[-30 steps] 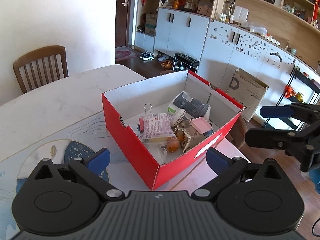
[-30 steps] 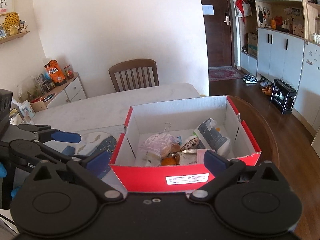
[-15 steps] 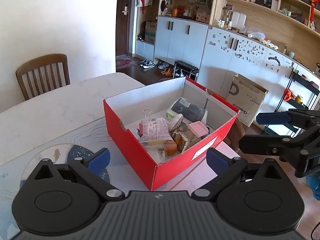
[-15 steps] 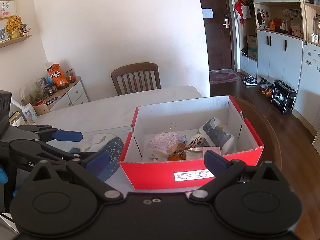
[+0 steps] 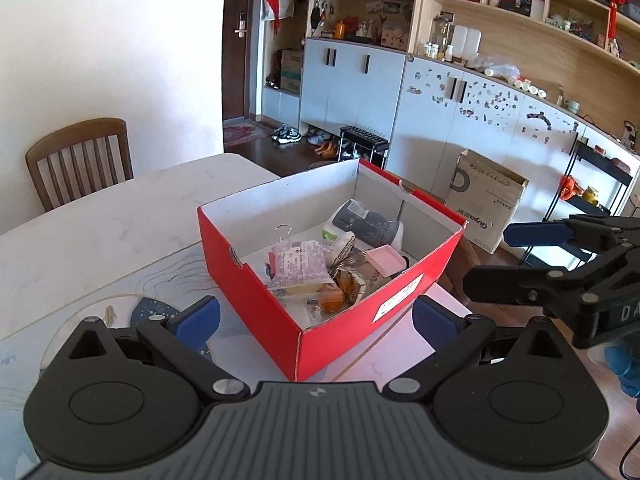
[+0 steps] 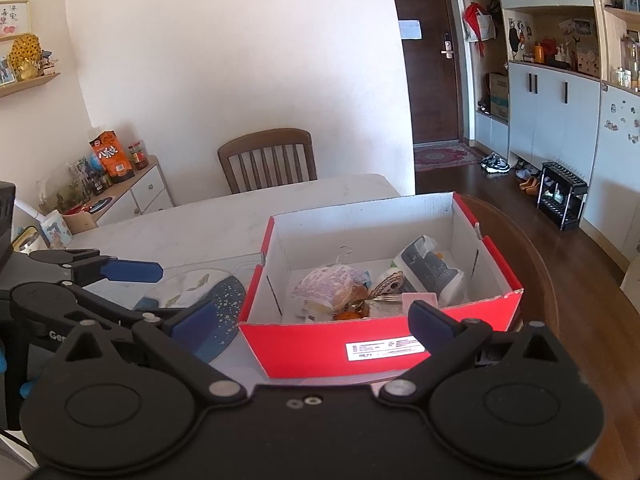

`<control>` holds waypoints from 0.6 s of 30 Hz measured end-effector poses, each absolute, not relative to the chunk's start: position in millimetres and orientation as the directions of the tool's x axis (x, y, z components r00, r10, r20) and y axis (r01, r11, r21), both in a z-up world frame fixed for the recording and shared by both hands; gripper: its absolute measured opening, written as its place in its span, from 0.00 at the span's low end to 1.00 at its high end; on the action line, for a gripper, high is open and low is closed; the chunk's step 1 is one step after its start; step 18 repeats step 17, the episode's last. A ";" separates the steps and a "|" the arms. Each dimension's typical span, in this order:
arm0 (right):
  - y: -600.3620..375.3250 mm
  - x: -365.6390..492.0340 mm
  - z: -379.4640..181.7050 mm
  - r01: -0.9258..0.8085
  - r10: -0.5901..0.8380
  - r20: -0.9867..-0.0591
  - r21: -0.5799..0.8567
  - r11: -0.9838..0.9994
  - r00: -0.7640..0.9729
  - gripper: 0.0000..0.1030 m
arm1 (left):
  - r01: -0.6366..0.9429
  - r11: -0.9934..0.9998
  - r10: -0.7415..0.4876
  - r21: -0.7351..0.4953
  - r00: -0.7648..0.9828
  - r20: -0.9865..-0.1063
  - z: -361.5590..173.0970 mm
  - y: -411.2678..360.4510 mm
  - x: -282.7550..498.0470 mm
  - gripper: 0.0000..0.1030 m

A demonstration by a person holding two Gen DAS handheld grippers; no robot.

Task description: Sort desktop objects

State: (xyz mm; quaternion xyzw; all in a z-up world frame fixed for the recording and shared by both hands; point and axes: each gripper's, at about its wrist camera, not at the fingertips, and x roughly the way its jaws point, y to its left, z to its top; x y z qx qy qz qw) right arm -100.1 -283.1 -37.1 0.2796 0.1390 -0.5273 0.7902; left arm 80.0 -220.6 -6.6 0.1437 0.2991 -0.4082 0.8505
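Marble table (image 5: 100, 216), red box (image 5: 256, 304) with unreadable white label (image 6: 384, 350), grippers open

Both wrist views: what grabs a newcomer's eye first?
The red box, open-topped at the table's near end, heaped with a pink snack packet, a grey pouch, a binder clip and a small pink block. Then the two grippers, left and right, both open and empty, short of the box.
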 end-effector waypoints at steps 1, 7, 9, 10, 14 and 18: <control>-282.3 -100.5 -36.3 0.913 -0.760 -0.512 0.294 0.282 0.400 0.99 | 0.781 0.624 -0.610 0.002 0.489 -0.624 -6.3 -220.6 79.4 1.00; -280.8 -104.0 -35.2 0.918 -0.775 -0.502 0.295 0.263 0.383 0.99 | 0.788 0.615 -0.619 0.014 0.494 -0.610 -3.7 -219.7 77.3 1.00; -280.9 -104.1 -35.8 0.920 -0.776 -0.503 0.294 0.260 0.380 0.99 | 0.790 0.613 -0.620 0.017 0.493 -0.610 -3.3 -219.6 77.2 1.00; -280.9 -104.0 -35.9 0.920 -0.776 -0.503 0.294 0.259 0.380 0.99 | 0.789 0.614 -0.619 0.016 0.495 -0.610 -3.1 -219.7 77.0 1.00; -281.3 -102.6 -37.0 0.920 -0.774 -0.508 0.296 0.255 0.378 0.99 | 0.788 0.615 -0.621 0.019 0.499 -0.604 -1.8 -218.2 76.8 1.00; -282.3 -99.6 -36.3 0.920 -0.774 -0.507 0.299 0.255 0.379 0.99 | 0.788 0.615 -0.625 0.015 0.499 -0.600 0.5 -213.8 77.2 1.00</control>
